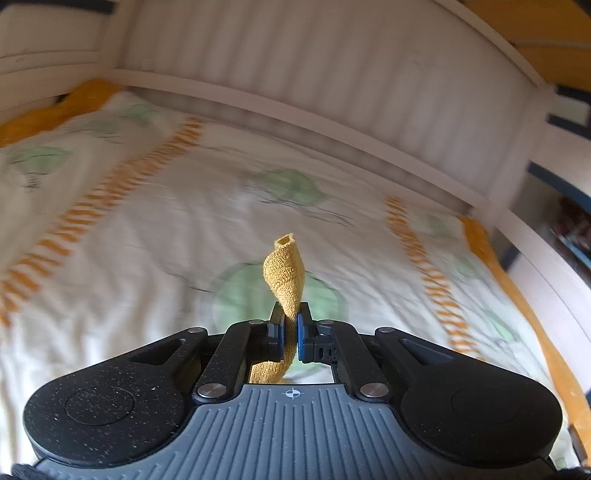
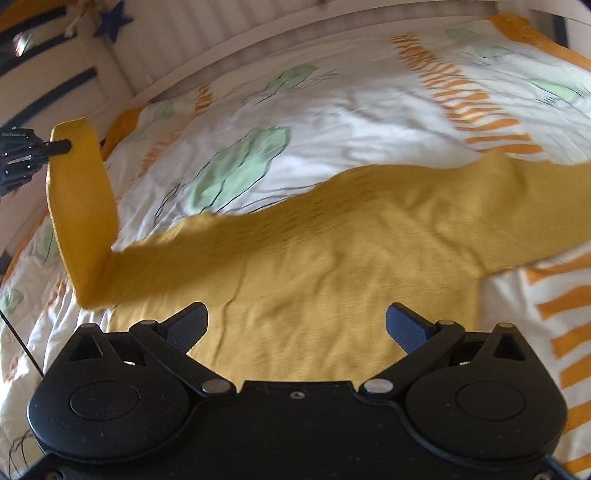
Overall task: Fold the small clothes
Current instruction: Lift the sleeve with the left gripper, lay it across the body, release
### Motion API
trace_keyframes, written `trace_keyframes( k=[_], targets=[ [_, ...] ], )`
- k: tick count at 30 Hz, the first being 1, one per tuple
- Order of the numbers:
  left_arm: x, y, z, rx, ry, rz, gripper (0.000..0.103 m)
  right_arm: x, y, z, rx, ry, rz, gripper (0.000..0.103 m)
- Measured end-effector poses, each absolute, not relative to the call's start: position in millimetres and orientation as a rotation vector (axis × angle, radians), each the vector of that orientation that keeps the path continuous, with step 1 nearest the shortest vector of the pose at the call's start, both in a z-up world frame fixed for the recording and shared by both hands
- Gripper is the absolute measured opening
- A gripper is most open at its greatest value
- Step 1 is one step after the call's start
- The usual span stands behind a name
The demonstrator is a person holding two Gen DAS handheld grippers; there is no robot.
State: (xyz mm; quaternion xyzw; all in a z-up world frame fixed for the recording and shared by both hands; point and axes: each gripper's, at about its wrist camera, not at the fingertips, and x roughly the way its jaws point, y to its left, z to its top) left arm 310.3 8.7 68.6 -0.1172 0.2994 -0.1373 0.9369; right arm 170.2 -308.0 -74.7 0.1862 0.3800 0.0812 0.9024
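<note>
A mustard-yellow knit top (image 2: pixel 314 258) lies spread on the bed, both sleeves stretched out sideways. My left gripper (image 1: pixel 290 321) is shut on the end of one sleeve (image 1: pixel 286 275), which sticks up between the pads. In the right wrist view that gripper (image 2: pixel 55 147) holds the sleeve end (image 2: pixel 79 192) lifted at the far left, the sleeve hanging down to the body. My right gripper (image 2: pixel 295 325) is open and empty, hovering just above the lower part of the top's body.
The bedcover (image 2: pixel 351 103) is white with green shapes and orange stripes. A white slatted bed rail (image 1: pixel 332 74) runs along the far side. A blue star (image 2: pixel 114 20) hangs on the frame at upper left.
</note>
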Motion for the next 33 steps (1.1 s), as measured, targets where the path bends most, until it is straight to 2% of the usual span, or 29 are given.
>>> trace_keyframes(
  k=[7, 12, 16, 18, 25, 29, 33],
  targets=[
    [313.6, -89.9, 21.8, -0.242, 0.706, -0.365, 0.006, 167.8, -338.4, -80.3, 0.466, 0.769, 0.131, 0.102],
    [314.5, -131.5, -16.9, -0.222, 0.795, -0.382, 0.006, 165.3, -350.7, -73.4, 0.490, 0.734, 0.123, 0.102],
    [301.3, -153.1, -32.6, -0.160, 0.830, -0.417, 0.012, 165.3, -355.2, -74.5, 0.503, 0.728, 0.114, 0.102],
    [293.7, -158.2, -31.9, -0.139, 0.822, -0.446, 0.026, 166.9, -356.0, -76.4, 0.505, 0.734, 0.104, 0.102],
    [272.6, -164.1, -12.4, -0.059, 0.716, -0.515, 0.030, 173.1, -349.0, -88.0, 0.481, 0.773, 0.088, 0.102],
    [262.2, -141.2, -9.1, -0.055, 0.683, -0.507, 0.039, 174.8, -343.6, -92.4, 0.462, 0.766, 0.091, 0.102],
    [252.6, -102.8, -24.3, -0.015, 0.697, -0.415, 0.039, 176.7, -340.9, -97.3, 0.467, 0.749, 0.101, 0.102]
  ],
)
